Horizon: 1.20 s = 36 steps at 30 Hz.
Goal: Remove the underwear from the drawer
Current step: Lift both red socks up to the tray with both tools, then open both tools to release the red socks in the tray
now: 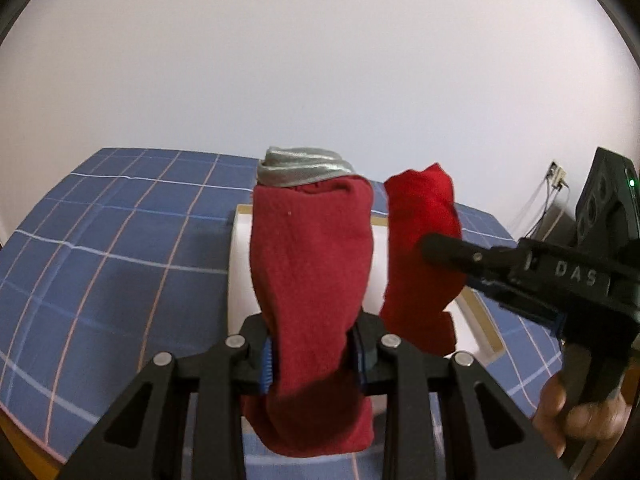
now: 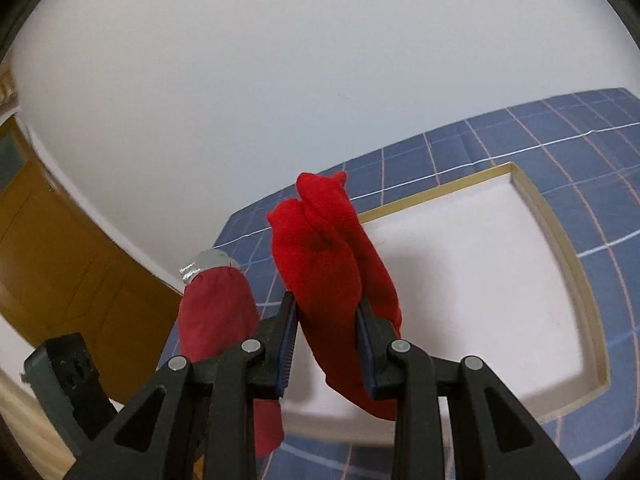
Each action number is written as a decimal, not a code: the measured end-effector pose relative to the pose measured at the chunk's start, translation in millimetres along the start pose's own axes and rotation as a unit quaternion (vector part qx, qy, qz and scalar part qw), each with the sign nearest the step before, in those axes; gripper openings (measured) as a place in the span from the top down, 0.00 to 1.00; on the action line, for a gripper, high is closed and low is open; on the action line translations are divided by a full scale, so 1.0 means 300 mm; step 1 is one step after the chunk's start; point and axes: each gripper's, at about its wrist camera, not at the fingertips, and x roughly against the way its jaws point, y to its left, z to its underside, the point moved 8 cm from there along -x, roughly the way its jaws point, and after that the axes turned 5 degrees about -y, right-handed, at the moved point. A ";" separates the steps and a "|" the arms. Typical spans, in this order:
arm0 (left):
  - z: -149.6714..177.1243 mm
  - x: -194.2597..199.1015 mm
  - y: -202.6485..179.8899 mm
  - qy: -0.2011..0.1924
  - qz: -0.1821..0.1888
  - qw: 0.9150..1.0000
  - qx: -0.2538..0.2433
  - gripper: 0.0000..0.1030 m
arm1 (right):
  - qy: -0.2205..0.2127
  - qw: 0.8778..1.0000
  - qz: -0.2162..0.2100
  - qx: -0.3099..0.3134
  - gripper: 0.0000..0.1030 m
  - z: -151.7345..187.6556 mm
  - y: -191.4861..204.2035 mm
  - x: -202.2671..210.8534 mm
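Dark red underwear point(image 1: 312, 280), rolled, with a silver-grey waistband point(image 1: 304, 170) at its top end, is clamped in the left gripper point(image 1: 314, 360). Both blue pads press into the cloth, and the roll stands up past the fingertips. Its lower end hangs below the jaws toward the camera; the very bottom is cut off behind the gripper frame.

Brighter red underwear point(image 2: 328, 264) is clamped in the right gripper point(image 2: 328, 350) in the same manner, pads pinching the cloth on both sides. The fabric is folded or bunched; no waistband can be made out on this piece. Its lower part drops behind the right finger.

Landmark: the white drawer point(image 2: 480, 272) with a pale wood rim. Both pieces are held up clear of the drawer, above its near side, touching neither floor nor rim. In the right wrist view the dark red roll sits left of the drawer, just beside the bright piece. The drawer's near left corner is hidden by the cloth and fingers in both views. In the left wrist view most of the drawer is covered by the two pieces.

The drawer lies on a blue checked cloth point(image 1: 120, 260). A white wall point(image 1: 320, 60) stands behind the drawer. A brown wooden door point(image 2: 60, 260) is far left of it in the right wrist view, blurred. A hand point(image 1: 576, 416) grips the right gripper's handle, partly cut off at the frame edge.
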 end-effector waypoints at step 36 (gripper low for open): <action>-0.088 -0.111 0.115 0.013 -0.085 0.996 -0.036 0.07 | -0.037 0.999 -0.014 -0.002 0.39 -0.038 -0.041 -0.096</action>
